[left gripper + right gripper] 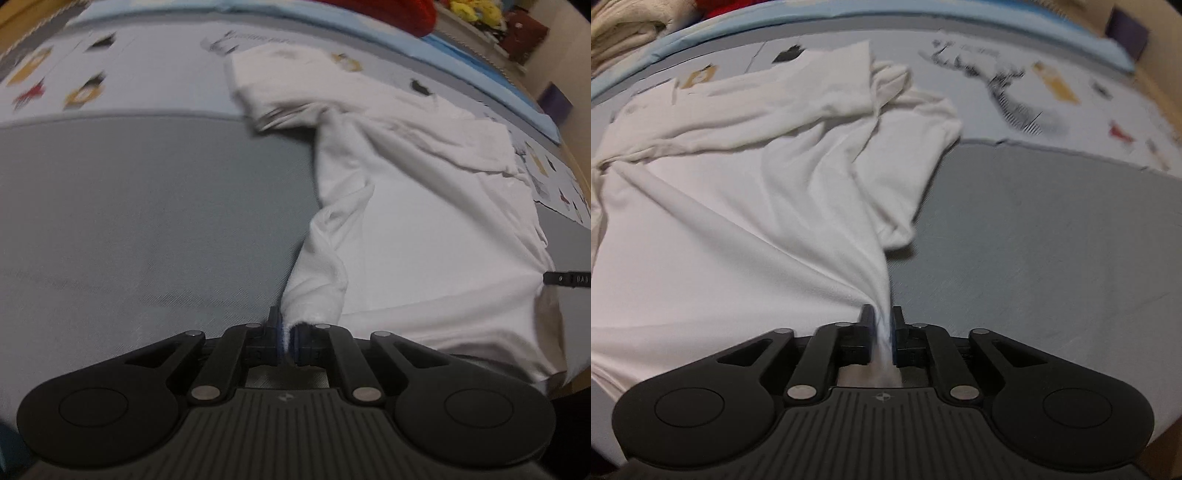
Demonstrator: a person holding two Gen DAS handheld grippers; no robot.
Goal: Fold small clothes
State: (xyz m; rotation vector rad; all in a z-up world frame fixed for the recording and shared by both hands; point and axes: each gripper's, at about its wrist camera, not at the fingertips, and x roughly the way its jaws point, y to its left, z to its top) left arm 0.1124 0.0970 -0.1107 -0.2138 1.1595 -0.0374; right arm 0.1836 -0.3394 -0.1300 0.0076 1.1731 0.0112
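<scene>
Jaws of both grippers (left, right) pinch white shirt.

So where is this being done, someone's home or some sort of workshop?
Most likely a room in a home, perhaps a child's. A white shirt is spread on a grey mat with cartoon prints, a pile of folded cloth sits at the far edge, and soft toys crowd a shelf behind.

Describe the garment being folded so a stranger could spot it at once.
Find the grey mat with a cartoon-printed border. On it lies a white T-shirt, rumpled, pinched at its near corners by the left gripper and right gripper. It is the only white cloth there.
</scene>
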